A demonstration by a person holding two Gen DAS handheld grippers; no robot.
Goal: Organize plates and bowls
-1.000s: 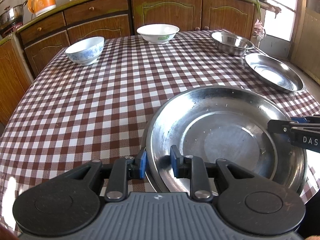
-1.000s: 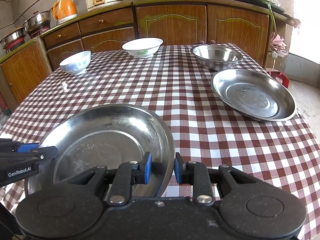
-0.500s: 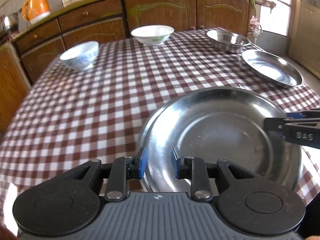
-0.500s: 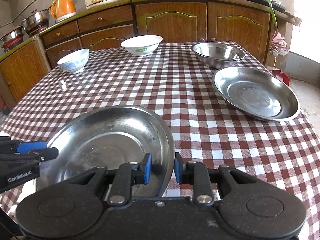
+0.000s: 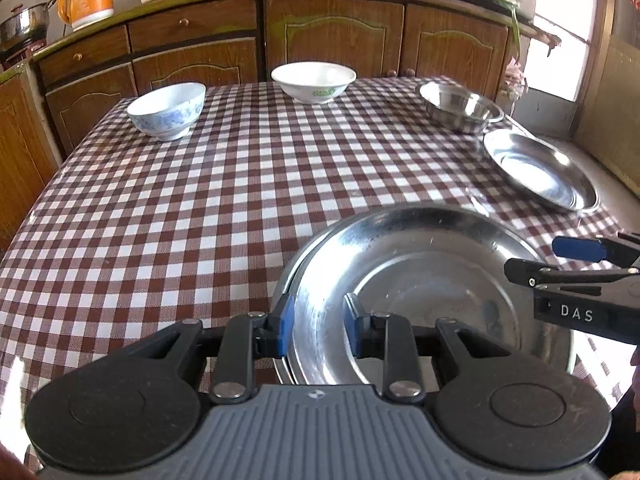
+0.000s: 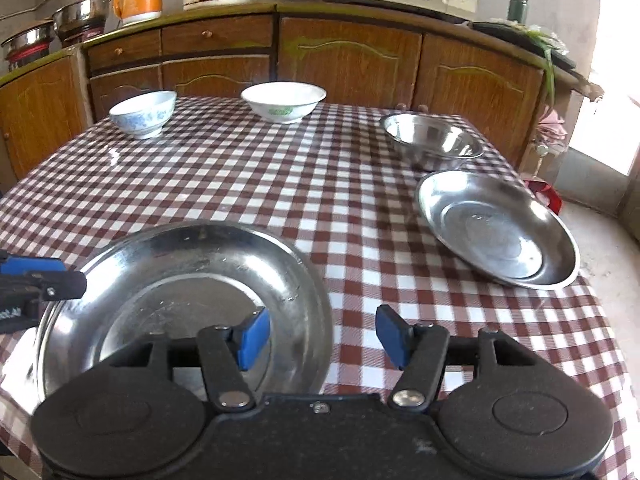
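- My left fingers (image 5: 316, 322) are clenched on the near-left rim of the large round stainless-steel plate (image 5: 432, 296), one blue pad outside the rim and one inside.
- My right fingers (image 6: 322, 336) are opening; the plate's right rim lies between the pads, but neither presses on it.
- The plate sits at the near edge of the counter (image 5: 200, 216) with its brown-and-white checked cloth, and a second rim shows just beneath it on the left.
- A second shallow steel plate (image 6: 498, 230) lies near the right edge, just beside a deep steel bowl (image 6: 432, 142).
- At the far side stand a blue-patterned white bowl (image 5: 168, 114) and a wide white bowl with green print (image 5: 314, 80), well apart.
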